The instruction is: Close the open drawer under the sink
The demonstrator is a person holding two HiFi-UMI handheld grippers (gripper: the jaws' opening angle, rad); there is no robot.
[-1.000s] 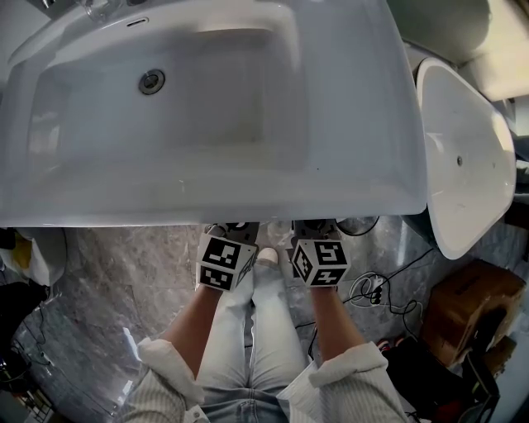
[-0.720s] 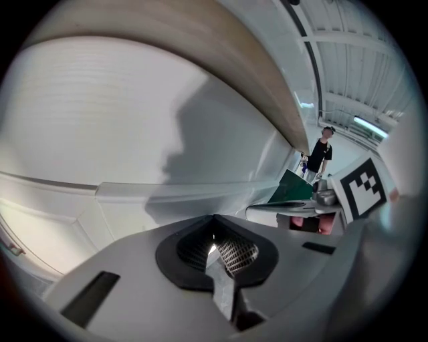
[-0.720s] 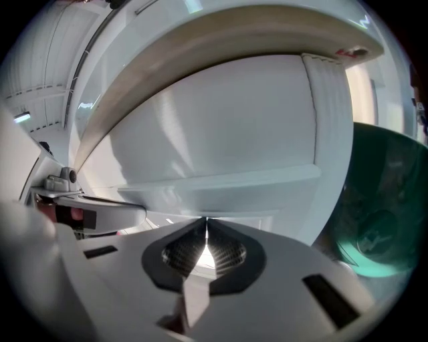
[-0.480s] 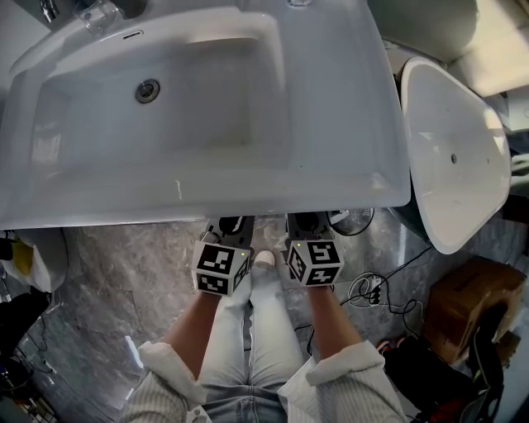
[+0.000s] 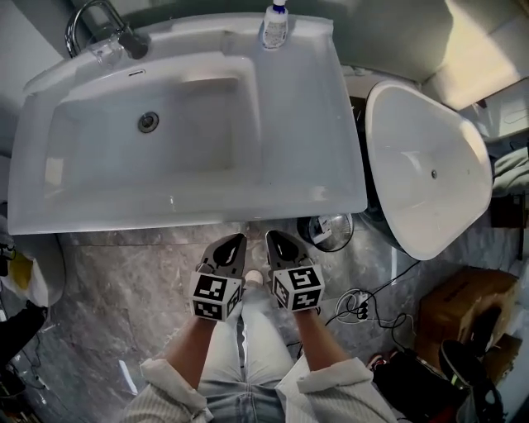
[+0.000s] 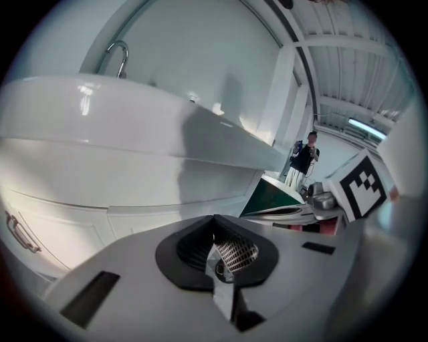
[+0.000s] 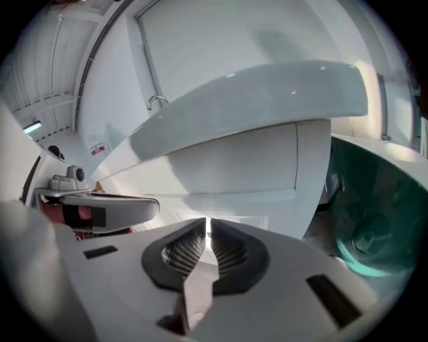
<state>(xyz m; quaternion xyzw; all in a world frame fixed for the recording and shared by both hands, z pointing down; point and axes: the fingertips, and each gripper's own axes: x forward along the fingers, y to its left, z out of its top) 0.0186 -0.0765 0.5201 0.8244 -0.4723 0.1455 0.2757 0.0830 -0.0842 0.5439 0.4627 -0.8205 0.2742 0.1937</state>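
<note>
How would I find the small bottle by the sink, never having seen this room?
Start at the big white sink at the top of the head view. On its back rim, right of the curved tap, stands the bottle; its blue top is the only colour on the sink.

This looks like a bathroom set up inside a big hall. There is a white sink (image 5: 324, 107) with a tap (image 5: 93, 20) and a bottle (image 5: 274, 26) at the back, another white bowl (image 5: 421, 165) just beside it, and a grey stone floor (image 5: 124, 281). But wires (image 5: 357, 302) and a brown box (image 5: 463, 306) lie on the floor, and the left gripper view shows a high roof (image 6: 348, 53) with beams and a person (image 6: 304, 157) standing far off.
</note>
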